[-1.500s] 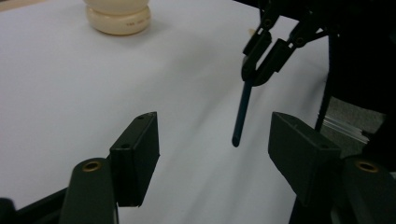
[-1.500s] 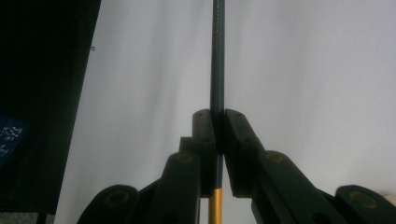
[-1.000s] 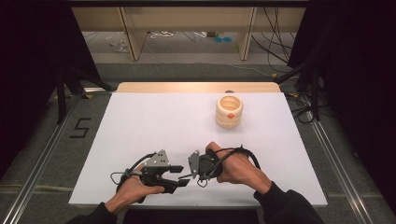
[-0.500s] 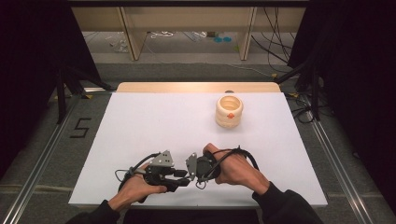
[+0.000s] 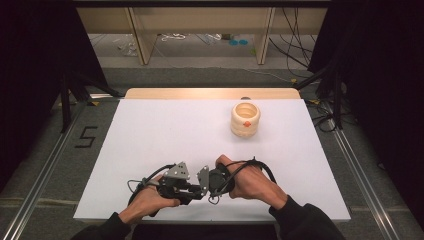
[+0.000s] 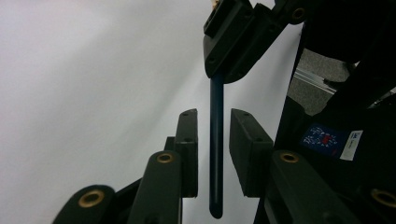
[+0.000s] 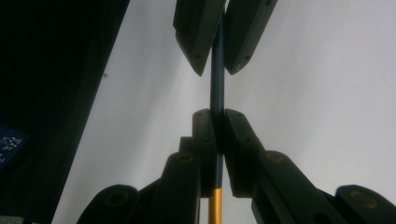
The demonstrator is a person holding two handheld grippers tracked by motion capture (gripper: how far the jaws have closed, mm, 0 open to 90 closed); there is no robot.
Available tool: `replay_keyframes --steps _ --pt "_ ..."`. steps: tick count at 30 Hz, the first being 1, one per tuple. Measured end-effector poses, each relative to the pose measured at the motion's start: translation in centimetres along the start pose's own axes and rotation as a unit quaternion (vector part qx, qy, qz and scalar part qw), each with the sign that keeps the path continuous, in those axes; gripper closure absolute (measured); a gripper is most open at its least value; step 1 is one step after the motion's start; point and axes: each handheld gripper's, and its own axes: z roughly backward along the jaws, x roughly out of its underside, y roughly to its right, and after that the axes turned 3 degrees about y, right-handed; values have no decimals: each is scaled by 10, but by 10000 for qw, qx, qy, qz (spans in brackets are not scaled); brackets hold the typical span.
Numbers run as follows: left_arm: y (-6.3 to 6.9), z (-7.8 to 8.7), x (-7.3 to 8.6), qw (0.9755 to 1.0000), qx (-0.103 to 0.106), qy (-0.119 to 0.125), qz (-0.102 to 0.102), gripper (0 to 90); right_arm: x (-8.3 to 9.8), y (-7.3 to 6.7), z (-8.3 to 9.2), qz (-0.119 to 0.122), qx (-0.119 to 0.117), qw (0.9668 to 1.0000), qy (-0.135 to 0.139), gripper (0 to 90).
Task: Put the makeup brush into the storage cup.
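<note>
Right gripper (image 7: 215,135) pinches a thin blue rod (image 7: 217,84) just off the desk (image 5: 150,130), well short of the cup (image 5: 245,120), apparently for handover; left gripper (image 6: 214,149) has been closing around its far end, pads not yet touching.

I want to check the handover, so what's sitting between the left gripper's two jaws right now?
In the left gripper view, a thin dark blue rod runs between them; the left gripper has just been closing, with gaps either side.
</note>
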Motion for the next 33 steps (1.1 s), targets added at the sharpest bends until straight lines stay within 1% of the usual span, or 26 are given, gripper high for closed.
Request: replay_keyframes --steps 1,5,8,9,11,12,13,14,15,16,17,18,19,20,22,23,24,25,26,27,28,29,30,31,32,33 --pt "1 0 0 10000 13 27 72 751 0 -1 -1 -42 -5 10000 -5 834" --pt "1 -1 -1 10000 19 -12 52 768 -1 0 -1 46 -15 10000 0 834" --pt "1 -2 -1 10000 2 -32 57 775 -1 0 -2 68 -49 10000 33 834" --pt "1 -2 -1 10000 3 -36 59 777 -2 -1 -2 30 -24 10000 -9 834" --pt "0 -2 -1 10000 43 -65 24 779 -2 -1 -5 87 -101 9998 136 834" --pt "0 -2 -1 10000 31 -93 17 779 -3 0 -4 116 -96 9998 86 834" --pt "0 -3 -1 9999 2 -32 99 786 -4 -1 -3 63 -75 9999 22 834" --pt "1 -4 -1 9999 31 -10 133 792 -4 -1 -5 109 -96 9998 138 834" --pt "1 -4 -1 9999 37 -11 120 792 -4 -1 -5 109 -96 9998 138 834" --pt "1 -5 0 9998 83 2 163 798 -4 -1 -5 108 -97 9998 123 834" --pt "2 -5 0 9998 77 23 189 810 -5 0 -4 121 -126 9998 56 834" --pt "1 -5 0 9998 110 11 181 822 -4 -1 -5 123 -89 9998 142 834" --pt "0 -4 0 9999 124 -49 110 836 -4 0 -6 155 -90 9998 133 833" --pt "1 -5 0 9998 139 26 168 836 -4 0 -6 155 -90 9998 133 833" --pt "-1 -4 1 9998 116 14 174 840 -4 0 -6 151 -79 9998 136 833" --pt "0 -3 0 9999 71 1 152 841 -5 0 -5 143 -69 9998 114 830" --pt "-2 -2 0 9999 93 -72 -18 842 -5 0 -3 119 -12 9999 6 825" --pt "-1 -2 0 10000 39 -14 87 842 -4 1 -4 62 -1 9999 92 813" --pt "-3 -2 0 10000 40 27 60 843 -4 1 -1 -112 78 9999 80 785" --pt "-4 0 0 10000 -27 53 70 843 -2 3 0 -187 103 9996 164 747" --pt "-4 1 0 9998 2 151 157 842 -1 3 4 -348 197 9990 187 699" --pt "-5 3 0 9996 -30 183 191 843 1 4 9 -576 394 9972 267 645" --pt "-6 5 -1 9995 -120 238 190 843 4 6 13 -850 547 9939 443 619" --pt "-8 6 -1 9992 -100 333 220 843 7 9 18 -1022 647 9906 636 583" --pt "-9 8 -2 9988 -169 386 255 843 10 11 23 -1156 801 9867 813 550" --pt "-11 10 -2 9984 -241 439 268 843 14 12 28 -1364 988 9808 987 499"
